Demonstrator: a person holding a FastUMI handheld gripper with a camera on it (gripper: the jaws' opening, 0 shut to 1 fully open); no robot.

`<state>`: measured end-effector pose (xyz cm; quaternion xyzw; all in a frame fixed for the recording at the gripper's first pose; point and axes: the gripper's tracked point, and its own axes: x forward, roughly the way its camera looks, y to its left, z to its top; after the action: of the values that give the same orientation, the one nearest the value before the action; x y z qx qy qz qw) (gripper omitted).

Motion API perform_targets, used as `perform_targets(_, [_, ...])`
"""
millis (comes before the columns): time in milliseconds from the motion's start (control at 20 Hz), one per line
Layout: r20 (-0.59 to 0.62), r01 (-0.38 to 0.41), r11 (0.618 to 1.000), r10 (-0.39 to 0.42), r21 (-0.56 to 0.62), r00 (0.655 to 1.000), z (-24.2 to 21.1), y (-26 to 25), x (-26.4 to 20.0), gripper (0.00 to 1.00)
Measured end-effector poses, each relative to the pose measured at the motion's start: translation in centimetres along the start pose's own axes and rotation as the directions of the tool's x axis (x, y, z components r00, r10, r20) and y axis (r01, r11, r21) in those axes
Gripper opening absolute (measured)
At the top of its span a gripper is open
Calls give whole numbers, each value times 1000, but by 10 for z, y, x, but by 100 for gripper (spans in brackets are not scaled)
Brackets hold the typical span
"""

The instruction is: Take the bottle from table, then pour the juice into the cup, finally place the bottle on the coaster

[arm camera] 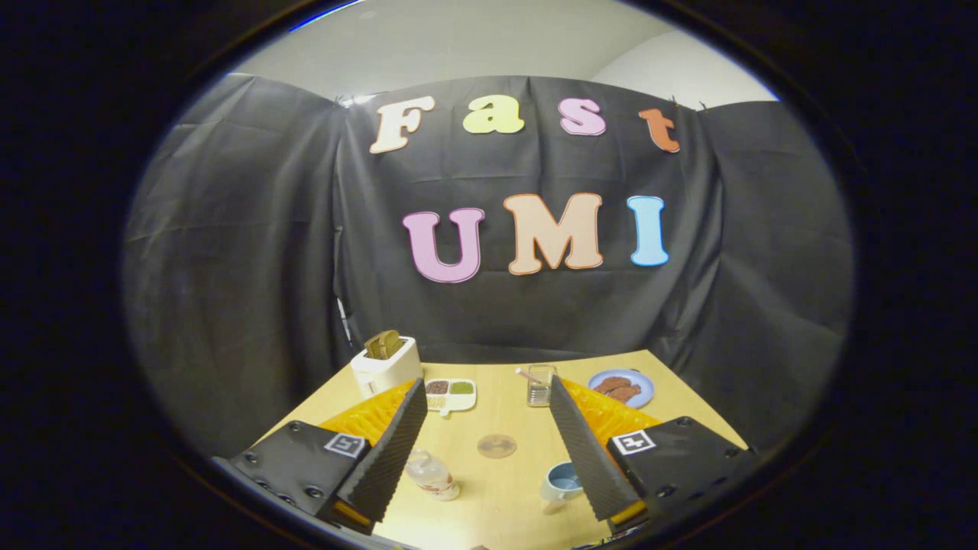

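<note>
Gripper (486,388) spread wide, nothing held, just bare tabletop showing through the gap. Hanging above the wooden table (504,489), both fingers clear of everything.

Bottle (432,474) right down by the base of the left finger, partly tucked behind it, clear plastic with a label band, looks upright but hard to call through the fisheye. Not touched by either finger. Cup (563,480) over by the base of the right finger, a pale mug with a blue inside, also partly hidden by that finger. Coaster (497,446) lying flat between the two, a bit further out, small round brownish disc, apart from both bottle and cup.

Further along: clear glass (539,384) with a straw just beside the right fingertip. Small divided dish (450,395) with little piles of stuff near the left fingertip. Beyond the fingers, white toaster (386,363) with toast poking out at the far left corner, and a blue plate (632,380) with brown food at the far right.
</note>
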<state>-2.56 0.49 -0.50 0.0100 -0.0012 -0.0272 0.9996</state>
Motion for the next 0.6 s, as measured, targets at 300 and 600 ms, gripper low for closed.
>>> perform_targets(300, [-5, 23, 1000, -23, 15, 1000, -5, 21, -9, 100])
perform_targets(600, [-87, 40, 999, -39, 7, 995, -48, 67, -14, 99])
